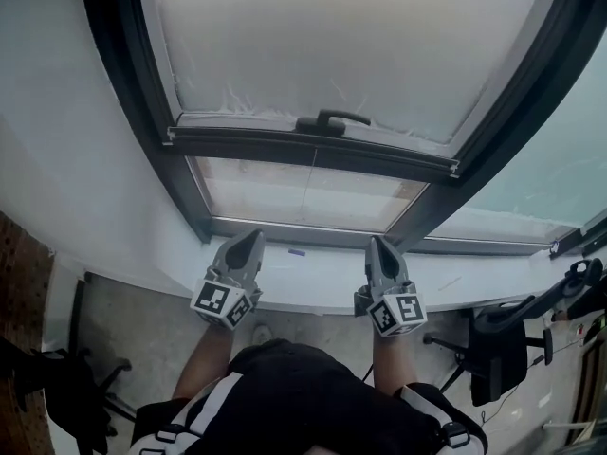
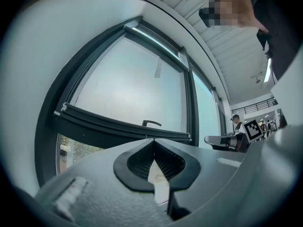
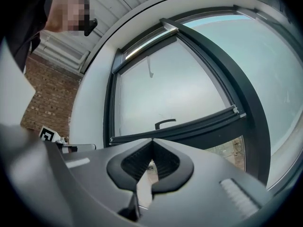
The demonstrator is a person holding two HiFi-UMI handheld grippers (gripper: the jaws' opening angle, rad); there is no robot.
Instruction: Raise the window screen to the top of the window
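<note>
1. Window screen (image 1: 351,45): its top is cut off by the head view's upper border.
2. Dark chair (image 1: 66,387), lower left: partly cut off by the left border.
3. Distant person (image 2: 235,123), left gripper view: too small for detail.
4. Outdoors through the lower pane (image 2: 71,150): blurred, indistinct.

One left claw (image 1: 253,238), one right claw (image 1: 377,244), one window screen (image 1: 351,36), one handle (image 1: 330,119), two chairs (image 1: 501,341) (image 1: 63,389)

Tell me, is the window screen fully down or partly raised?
Partly raised: the window screen has its bottom bar above the sill, with clear glass showing below.
</note>
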